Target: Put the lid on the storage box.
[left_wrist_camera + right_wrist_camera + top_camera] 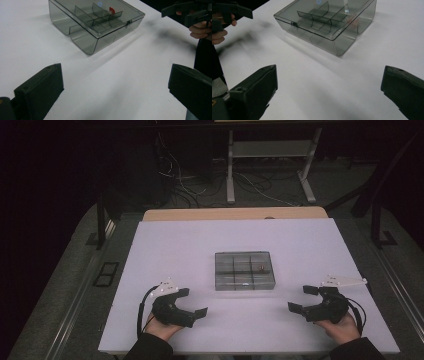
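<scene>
Overhead, the left tool [194,302] sits at about seven o'clock on the white worktop [175,245], held in the person's left hand [161,327]. Its jaws stand wide apart with nothing between them, and a black cable loops from its outer side. Bare worktop lies between it and the clear plastic box [245,270], so nothing stands in the way.

The box rests at the centre of the worktop, slightly toward five o'clock, lid closed and a small metal latch [129,23] on its front wall. Dividers split it into six compartments. One small red piece [111,10] lies in a far compartment on the right side; in the high view it appears as a dark reddish speck [261,267]. The other compartments look empty. No writing or label can be read on it.

At about five o'clock the right tool [301,298] is held in the person's right hand [342,327], its jaws likewise spread wide and holding nothing, with a grey three-cornered plate on top. It stays well apart from the box.

Beyond the worktop's twelve o'clock edge a strip of wooden table [235,213] shows, and farther off cables [185,182] lie on the floor around a grey frame [272,150].
</scene>
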A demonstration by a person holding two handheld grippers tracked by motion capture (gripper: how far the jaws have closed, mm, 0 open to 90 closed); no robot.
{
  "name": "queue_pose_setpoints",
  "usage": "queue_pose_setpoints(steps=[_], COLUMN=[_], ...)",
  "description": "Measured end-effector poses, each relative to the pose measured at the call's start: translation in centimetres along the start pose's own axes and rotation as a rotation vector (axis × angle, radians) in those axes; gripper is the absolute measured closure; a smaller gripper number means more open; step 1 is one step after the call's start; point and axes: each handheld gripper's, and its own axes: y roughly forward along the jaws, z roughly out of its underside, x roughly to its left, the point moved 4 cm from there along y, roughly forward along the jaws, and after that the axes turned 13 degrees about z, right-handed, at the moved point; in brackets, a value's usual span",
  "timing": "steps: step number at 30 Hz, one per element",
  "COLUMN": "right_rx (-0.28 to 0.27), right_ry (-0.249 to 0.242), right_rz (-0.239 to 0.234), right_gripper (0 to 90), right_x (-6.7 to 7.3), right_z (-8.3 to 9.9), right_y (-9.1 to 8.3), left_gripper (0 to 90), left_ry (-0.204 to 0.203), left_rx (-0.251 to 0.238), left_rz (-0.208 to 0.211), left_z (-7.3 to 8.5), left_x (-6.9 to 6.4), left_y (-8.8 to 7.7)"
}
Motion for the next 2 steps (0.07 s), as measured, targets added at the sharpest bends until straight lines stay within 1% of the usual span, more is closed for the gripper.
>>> queue_pose_setpoints(steps=[2], right_rx=[-0.002], right_ry=[0.001], right_rz=[0.001], right_gripper=[0.6], right_x=[0.01], right_z=[0.23], right_y=[-0.05], left_gripper=[0.0], left_ry=[0.003], left_rx=[-0.001], left_rz=[-0.001], left_z=[0.33], left_x=[0.09], left_y=[-0.12])
